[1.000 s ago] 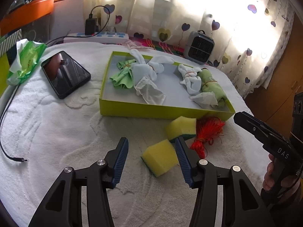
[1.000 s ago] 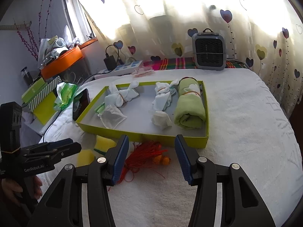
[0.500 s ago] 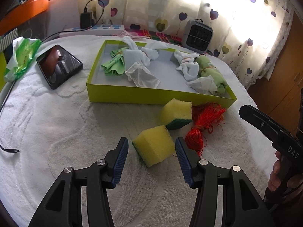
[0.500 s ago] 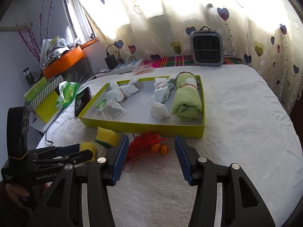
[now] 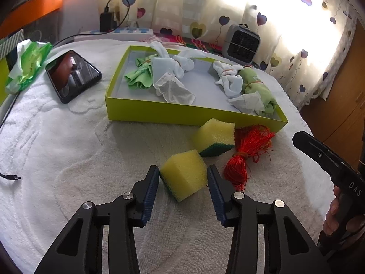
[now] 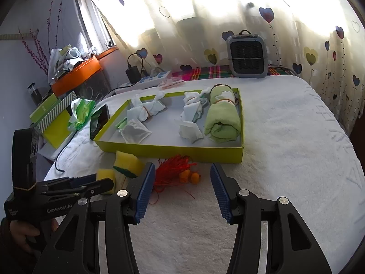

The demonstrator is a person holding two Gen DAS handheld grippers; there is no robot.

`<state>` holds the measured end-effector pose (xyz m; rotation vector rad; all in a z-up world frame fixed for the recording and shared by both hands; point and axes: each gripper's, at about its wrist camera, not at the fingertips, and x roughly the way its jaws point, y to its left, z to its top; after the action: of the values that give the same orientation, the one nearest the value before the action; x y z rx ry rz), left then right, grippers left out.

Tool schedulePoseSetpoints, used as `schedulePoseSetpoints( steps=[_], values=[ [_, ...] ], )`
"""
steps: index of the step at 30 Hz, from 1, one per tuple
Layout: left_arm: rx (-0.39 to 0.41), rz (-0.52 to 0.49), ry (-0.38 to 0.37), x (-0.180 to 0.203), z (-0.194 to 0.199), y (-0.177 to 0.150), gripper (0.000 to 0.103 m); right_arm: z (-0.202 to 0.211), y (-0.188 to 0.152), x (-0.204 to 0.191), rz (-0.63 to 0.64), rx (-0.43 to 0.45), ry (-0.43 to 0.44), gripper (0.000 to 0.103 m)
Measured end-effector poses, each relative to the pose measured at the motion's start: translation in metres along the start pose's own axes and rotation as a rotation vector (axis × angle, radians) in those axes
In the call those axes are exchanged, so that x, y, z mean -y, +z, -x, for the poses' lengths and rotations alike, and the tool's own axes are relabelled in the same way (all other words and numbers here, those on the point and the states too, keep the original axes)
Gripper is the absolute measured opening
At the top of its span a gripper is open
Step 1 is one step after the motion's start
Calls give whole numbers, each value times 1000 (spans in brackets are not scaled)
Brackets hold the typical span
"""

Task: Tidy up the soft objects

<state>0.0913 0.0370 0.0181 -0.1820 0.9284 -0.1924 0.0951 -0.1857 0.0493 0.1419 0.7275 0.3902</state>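
Left gripper point(image 5: 182, 178): jaws just narrowed around near sponge point(image 5: 183, 173), seemingly touching, not clamped | sponge on towel point(image 5: 57, 148), before tray point(image 5: 182, 115) | right gripper point(image 6: 180, 185): agape, empty | pickup judged imminent

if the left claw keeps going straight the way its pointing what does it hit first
Most likely the near yellow sponge, which already sits between the closing fingers of the left claw. Past it lie the second sponge and the yellow-green box.
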Motion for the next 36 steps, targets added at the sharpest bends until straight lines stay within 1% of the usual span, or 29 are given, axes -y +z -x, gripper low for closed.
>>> schedulePoseSetpoints(
  steps=[3, 11, 19, 25, 30, 36],
  values=[
    [2, 0, -1, -1, 0, 0, 37, 1, 0, 3, -10, 1, -2, 52],
    [24, 23, 1, -12, 7, -3, 37, 0, -1, 1, -15, -7, 0, 52],
    [43, 68, 14, -34, 16, -6, 37, -11, 0, -31, 51, -35, 29, 52],
    [47, 99, 25, -53, 18, -8, 37, -30, 2, -61, 110, -73, 60, 52],
    [45, 111, 10, -60, 18, -10, 37, -44, 4, -72, 124, -100, 76, 52],
    [44, 117, -4, -64, 17, -11, 37, -58, 4, -79, 130, -134, 70, 52]
  ],
)
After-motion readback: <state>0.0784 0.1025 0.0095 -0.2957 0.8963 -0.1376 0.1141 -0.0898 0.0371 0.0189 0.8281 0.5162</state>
